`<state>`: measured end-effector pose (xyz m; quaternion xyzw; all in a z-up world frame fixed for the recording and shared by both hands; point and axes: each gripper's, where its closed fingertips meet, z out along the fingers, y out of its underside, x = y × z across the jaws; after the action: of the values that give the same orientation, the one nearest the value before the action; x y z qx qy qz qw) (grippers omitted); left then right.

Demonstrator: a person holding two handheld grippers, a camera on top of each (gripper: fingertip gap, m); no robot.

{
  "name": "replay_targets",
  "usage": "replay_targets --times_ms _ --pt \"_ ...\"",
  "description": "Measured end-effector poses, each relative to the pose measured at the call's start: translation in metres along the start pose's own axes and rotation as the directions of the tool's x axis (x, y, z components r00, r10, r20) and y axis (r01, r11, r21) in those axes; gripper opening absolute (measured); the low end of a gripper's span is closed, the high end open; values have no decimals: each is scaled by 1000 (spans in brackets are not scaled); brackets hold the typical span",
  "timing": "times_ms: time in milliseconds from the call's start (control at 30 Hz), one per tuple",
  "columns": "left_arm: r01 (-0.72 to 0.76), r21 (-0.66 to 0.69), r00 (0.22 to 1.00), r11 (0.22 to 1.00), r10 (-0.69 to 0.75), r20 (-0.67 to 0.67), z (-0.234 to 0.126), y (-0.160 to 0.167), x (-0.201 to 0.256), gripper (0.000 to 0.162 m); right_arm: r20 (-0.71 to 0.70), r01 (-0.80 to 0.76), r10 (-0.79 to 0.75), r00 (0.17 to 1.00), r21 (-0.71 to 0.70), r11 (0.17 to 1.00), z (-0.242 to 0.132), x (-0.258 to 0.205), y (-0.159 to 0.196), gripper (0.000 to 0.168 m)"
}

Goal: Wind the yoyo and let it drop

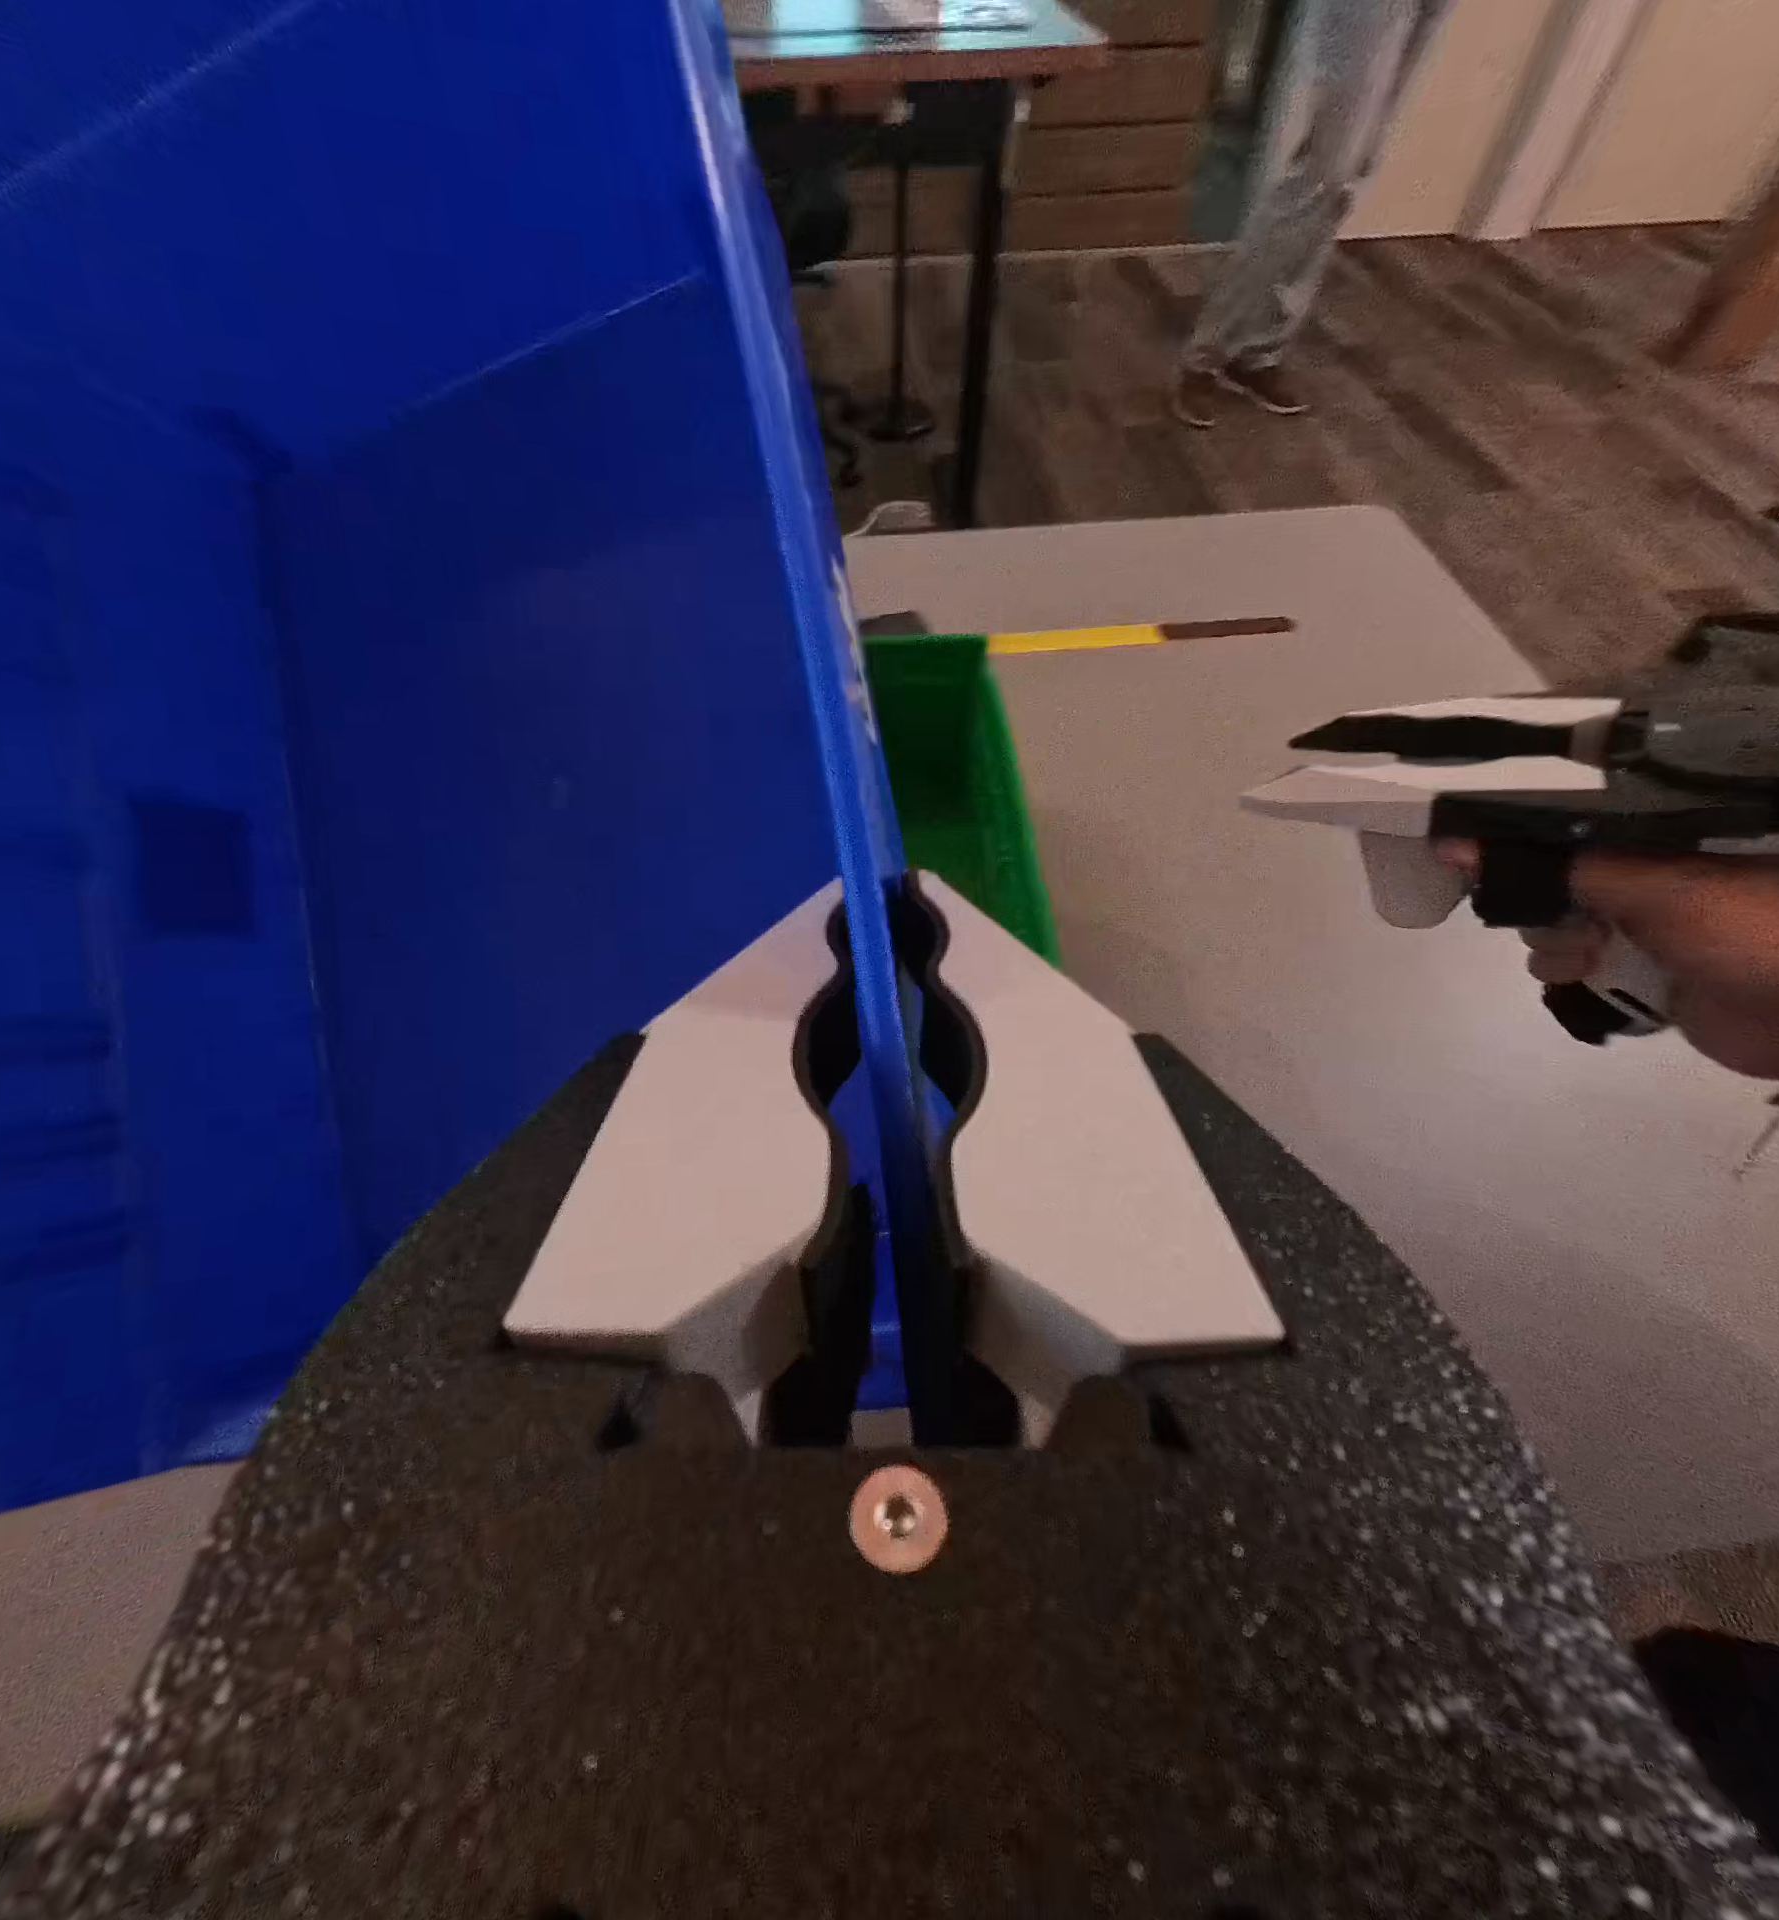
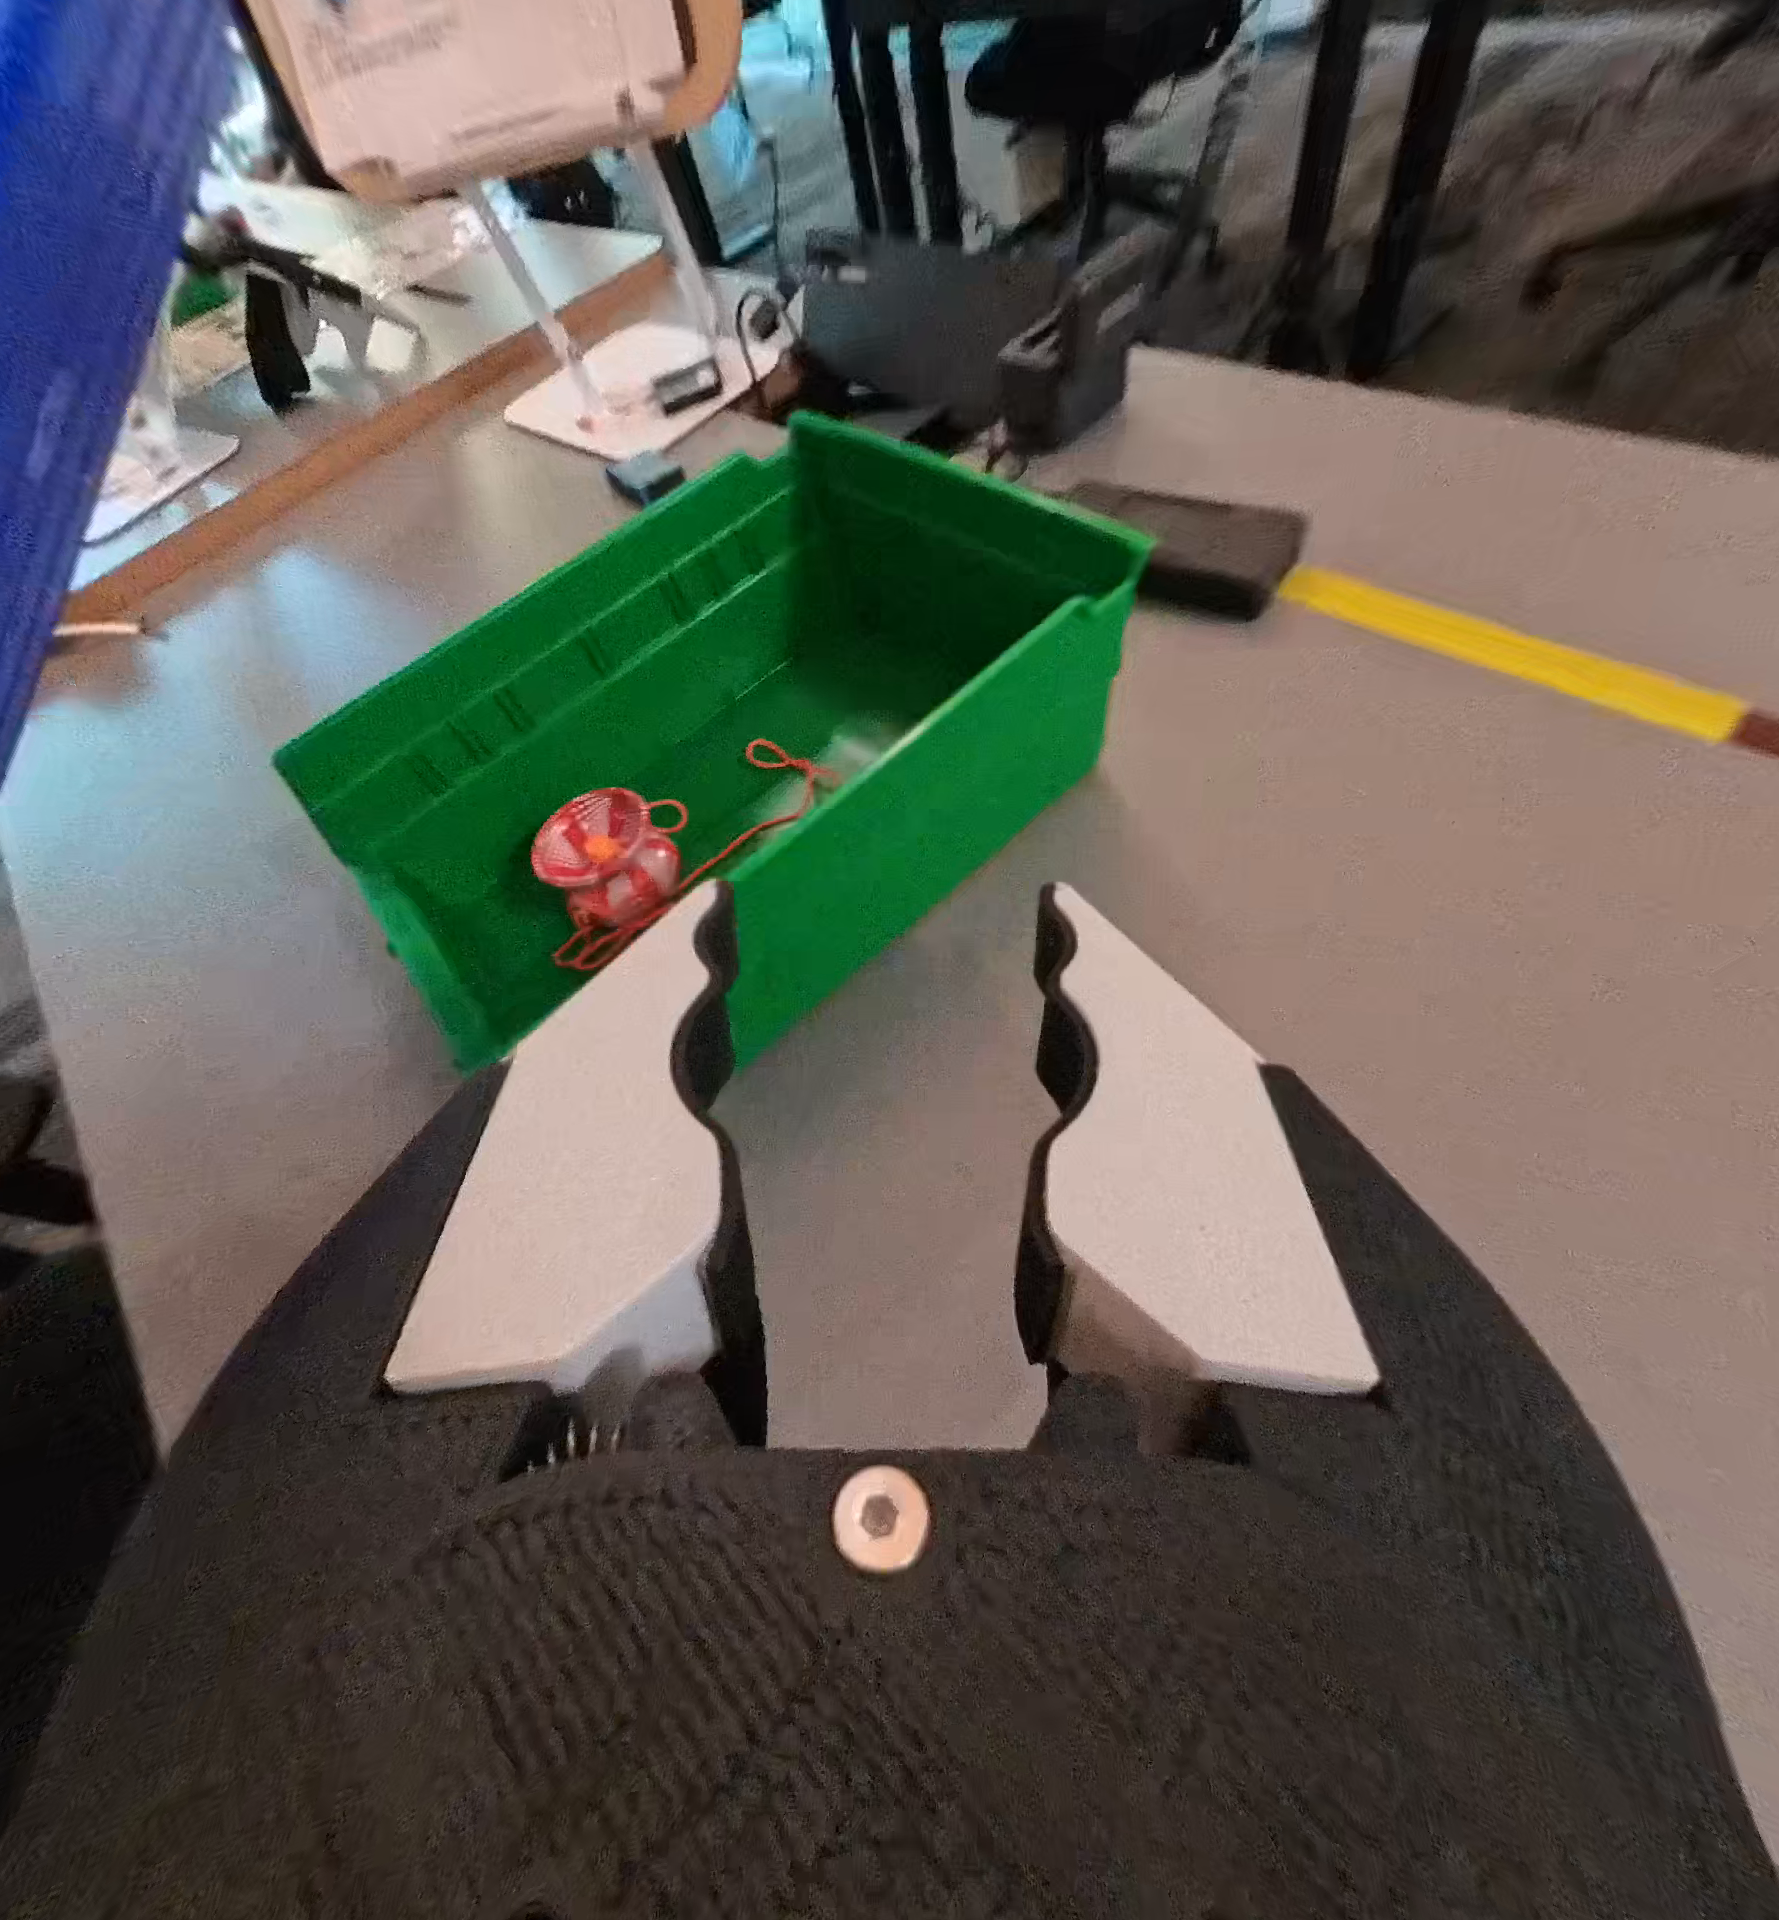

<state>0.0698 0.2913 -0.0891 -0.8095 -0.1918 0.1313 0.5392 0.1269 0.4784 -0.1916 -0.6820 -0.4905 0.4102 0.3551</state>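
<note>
The grey table (image 2: 1436,935) spreads across the middle and right of the right wrist view and fills the right half of the left wrist view. A large blue bin (image 1: 345,727) takes up the whole left side of the left wrist view, raised off the table, and shows again as a blue slab at the upper left edge of the right wrist view. The left gripper (image 1: 880,904), low in the centre of its own frame, is clamped on that bin's thin wall, which runs up between its two pale fingers. A green bin (image 2: 916,831) sits on the table in the middle of the right wrist view, open side up; in the left wrist view only a corner of it peeks out behind the blue wall. The right gripper (image 2: 885,904) fills the bottom of its frame with its fingers spread apart and nothing between them, above the table just short of the green bin. The red yoyo (image 2: 604,857) lies inside the green bin near its lower left end, with its red string (image 2: 776,821) trailing loose across the bin floor. A yellow strip (image 2: 1508,655) of tape crosses the table at the right.
</note>
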Motion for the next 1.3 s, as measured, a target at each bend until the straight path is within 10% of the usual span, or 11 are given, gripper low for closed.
replay_targets --times_ms 167,367,700,767,833,967,1167,1300 --pt "-156 47 917 987 162 -366 37 -29 149 3 -245 134 -89 965 174 976 -125 80 1 53" --pt "-369 -44 778 928 283 -561 108 28 288 4 -540 228 -106 835 163 960 -258 143 38 44" --pt "-455 -277 815 846 270 -512 188 147 333 8 -464 152 -53 884 178 972 -282 108 81 41" --pt "-414 -302 804 859 189 -564 175 139 338 56 -440 145 -60 896 163 976 -282 103 86 45" --pt "-332 -230 798 915 143 -585 152 108 330 89 -439 157 -75 895 153 976 -285 103 89 45" --pt "-104 -120 902 987 43 -429 112 45 223 86 -486 151 -64 871 142 978 -291 114 90 46" --pt "96 -448 988 889 -140 -66 132 102 -6 39 -551 101 4 835 160 982 -269 117 84 46" --pt "24 -625 967 780 -177 -183 159 148 -25 40 -555 39 65 830 174 984 -226 102 70 45"
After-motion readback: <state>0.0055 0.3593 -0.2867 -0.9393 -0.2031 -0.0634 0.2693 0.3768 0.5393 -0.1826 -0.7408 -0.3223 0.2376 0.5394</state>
